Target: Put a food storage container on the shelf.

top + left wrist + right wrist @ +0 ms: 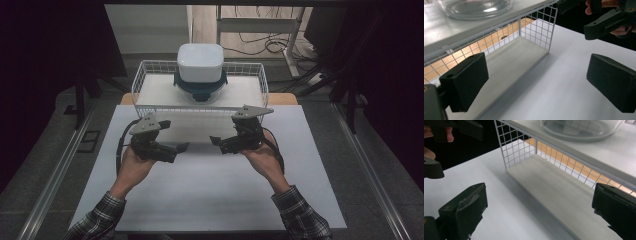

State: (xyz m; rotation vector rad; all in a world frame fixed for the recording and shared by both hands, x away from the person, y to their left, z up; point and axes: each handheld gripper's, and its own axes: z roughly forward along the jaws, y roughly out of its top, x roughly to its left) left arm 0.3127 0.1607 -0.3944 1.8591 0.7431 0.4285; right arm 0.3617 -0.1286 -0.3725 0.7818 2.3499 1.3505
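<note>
In the high view the left tongs (184, 146) and right tongs (215, 140) hover over the white worktop (210, 195), tips facing each other, just in front of the white wire basket (145, 75). Inside the basket a glass bowl (200, 92) sits under a white square container (200, 61).

In the left gripper view the left tongs (536, 82) stand wide apart, holding nothing, beside the basket's corner (541, 27); the bowl (474, 7) is above.

In the right gripper view the right tongs (539, 212) are likewise apart and hold nothing, near the basket's wooden base (554, 187).
</note>
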